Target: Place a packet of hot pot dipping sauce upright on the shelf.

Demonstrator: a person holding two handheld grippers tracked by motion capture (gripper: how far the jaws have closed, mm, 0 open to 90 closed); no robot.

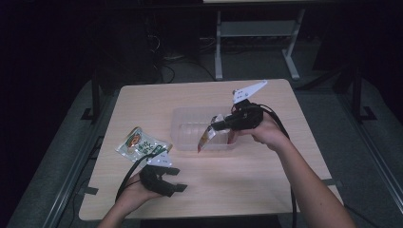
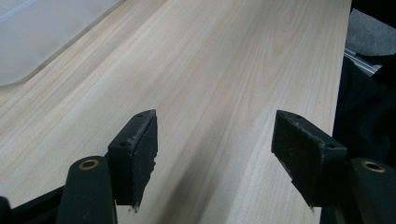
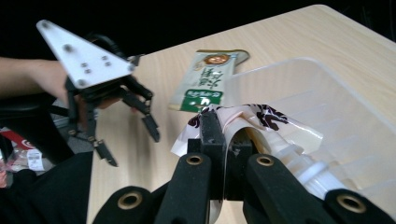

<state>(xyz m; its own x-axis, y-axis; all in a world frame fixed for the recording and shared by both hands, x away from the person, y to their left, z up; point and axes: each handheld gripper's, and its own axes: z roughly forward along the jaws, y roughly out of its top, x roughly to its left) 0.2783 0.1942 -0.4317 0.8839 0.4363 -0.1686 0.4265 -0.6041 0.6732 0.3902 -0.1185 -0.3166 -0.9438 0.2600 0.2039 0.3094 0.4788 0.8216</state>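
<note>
Resting near the front edge of the wooden surface (image 1: 247, 180), the left claw (image 1: 167, 184) is seen released, its jaws spread with nothing between them. Just beyond it, a green-and-white packet (image 1: 140, 143) lies flat. Farther back, the right claw (image 1: 216, 124) is clenched on a brown-patterned pouch (image 1: 207, 135), which is held tilted over the near wall of a clear plastic bin (image 1: 190, 118).
</note>
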